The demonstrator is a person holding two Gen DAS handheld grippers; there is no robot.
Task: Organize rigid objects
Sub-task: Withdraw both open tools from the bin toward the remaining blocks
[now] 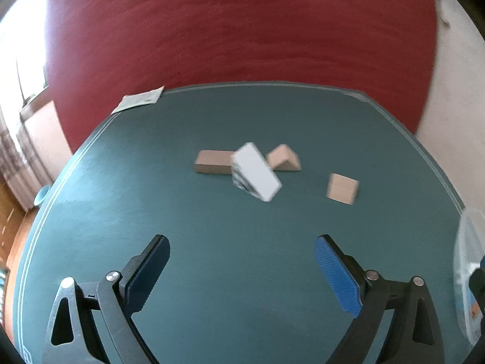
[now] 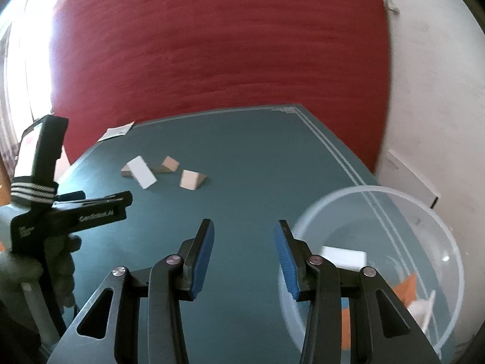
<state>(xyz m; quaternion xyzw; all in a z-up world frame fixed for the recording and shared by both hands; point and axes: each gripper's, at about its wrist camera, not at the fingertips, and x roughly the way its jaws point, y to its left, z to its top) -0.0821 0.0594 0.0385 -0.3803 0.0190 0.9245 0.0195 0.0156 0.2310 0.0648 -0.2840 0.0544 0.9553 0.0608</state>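
both jaws gape, empty: left gripper [image 1: 242,273], right gripper [image 2: 244,254]. white box [image 1: 257,172] leans on wooden blocks [image 1: 212,161] at 12 o'clock, mid table [image 1: 121,197]; bowl [image 2: 424,212] at 3. risk: a nudge topples the tilted box, scattering blocks.

My left gripper [image 1: 242,244] angled downward, jaws spread wide and empty, my right gripper [image 2: 244,227] to its right, jaws parted narrower, nothing between them

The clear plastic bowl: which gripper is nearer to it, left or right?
Right. The right gripper hangs at the clear plastic bowl's rim; the left gripper is farther off, over the open table.
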